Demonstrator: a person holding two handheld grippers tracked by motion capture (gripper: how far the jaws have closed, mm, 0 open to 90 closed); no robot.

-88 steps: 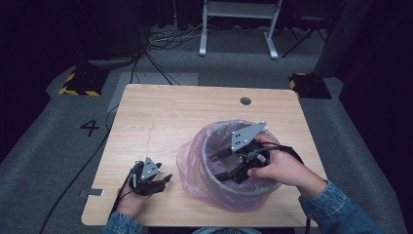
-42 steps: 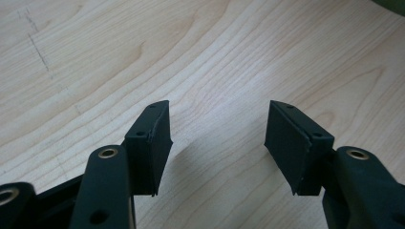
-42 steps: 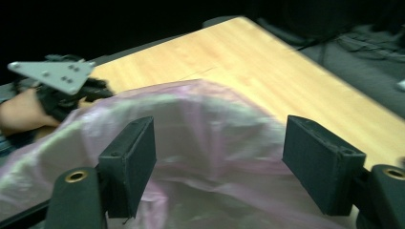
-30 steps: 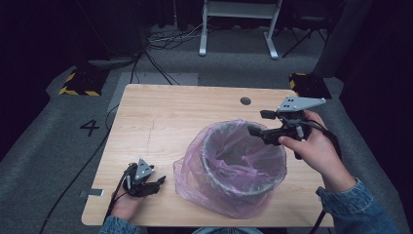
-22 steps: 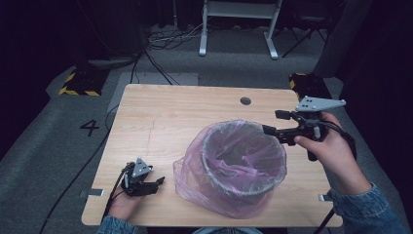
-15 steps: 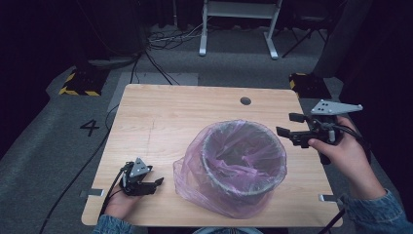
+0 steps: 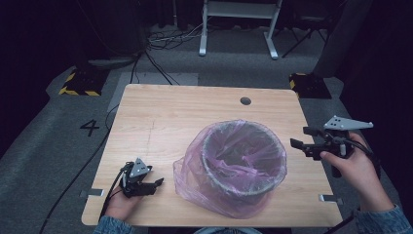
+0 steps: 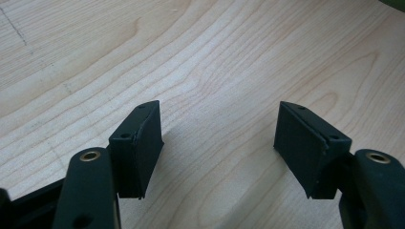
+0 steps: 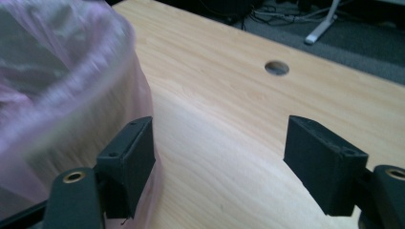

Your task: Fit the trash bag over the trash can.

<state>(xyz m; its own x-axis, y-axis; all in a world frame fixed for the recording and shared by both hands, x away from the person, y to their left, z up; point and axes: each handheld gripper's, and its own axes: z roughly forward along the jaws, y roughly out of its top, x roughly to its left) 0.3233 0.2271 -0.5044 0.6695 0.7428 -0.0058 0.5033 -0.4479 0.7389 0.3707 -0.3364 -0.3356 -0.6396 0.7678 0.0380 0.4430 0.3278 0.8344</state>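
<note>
With the left gripper (image 7: 157,184) resting on the table (image 7: 165,117), jaws just widened and empty, the right gripper (image 7: 298,137), also apart, should probably pinch the pink bag (image 7: 195,187) lining the bin (image 7: 243,161) mid-table.

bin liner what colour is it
Translucent pink-purple liner, clearest in the high view.

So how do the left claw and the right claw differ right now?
The left claw rests low on the table, apart from the bin; the right claw is held up past the table's right edge, pointing toward the pink-bagged bin. The left claw's jaws have just been opening. Both are open and empty.
</note>
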